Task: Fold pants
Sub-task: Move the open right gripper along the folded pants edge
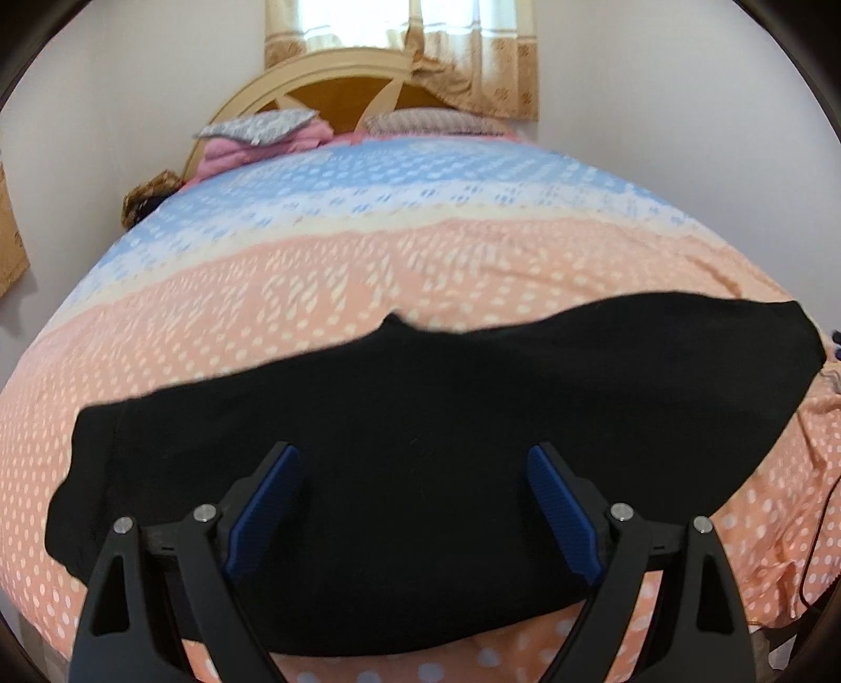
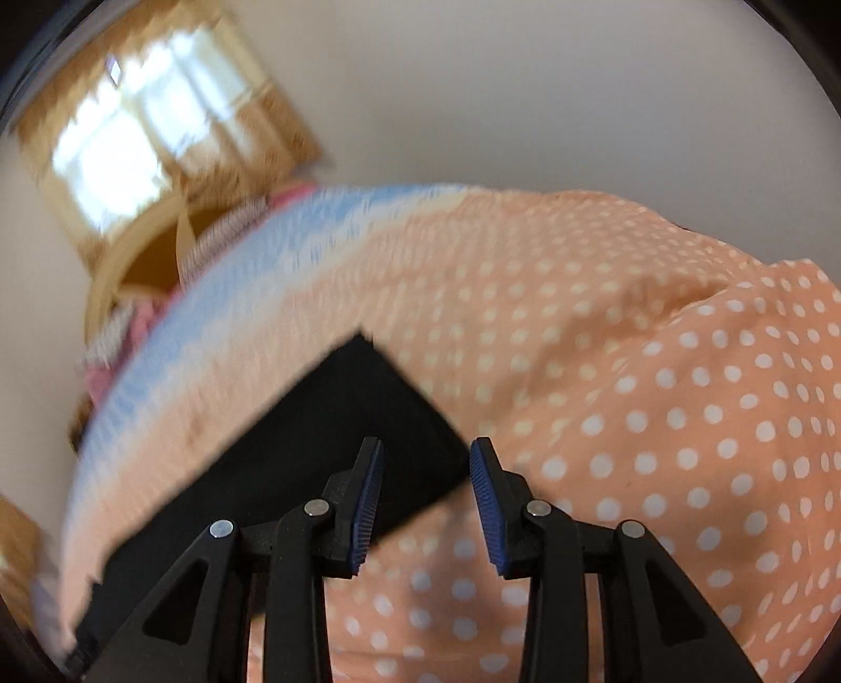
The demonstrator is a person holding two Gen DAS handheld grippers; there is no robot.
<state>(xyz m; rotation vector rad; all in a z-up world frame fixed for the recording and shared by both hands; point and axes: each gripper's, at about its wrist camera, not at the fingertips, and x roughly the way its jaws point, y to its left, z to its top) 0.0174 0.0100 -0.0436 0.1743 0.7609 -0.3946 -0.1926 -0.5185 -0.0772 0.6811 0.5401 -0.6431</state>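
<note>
Black pants point(image 1: 420, 378) lie folded in a wide flat band across the near part of the bed. My left gripper point(image 1: 414, 449) hovers over their middle, open wide, with nothing between its blue pads point(image 1: 263, 515). The right wrist view, blurred by motion, shows one squared end of the pants point(image 2: 341, 420) lying on the dotted cover. My right gripper point(image 2: 427, 444) stands just off that corner, open with a moderate gap. Its fingers hold nothing, and the cloth lies flat below and to the left of them.
The bed cover point(image 1: 420, 262) is orange with white dots, turning blue farther back. Pillows and pink folded cloth point(image 1: 252, 136) lie at the wooden headboard point(image 1: 336, 89) under a curtained window point(image 1: 420, 42). A cardboard box point(image 1: 8, 236) is at the left wall and a dark cable point(image 1: 809, 551) at the right edge.
</note>
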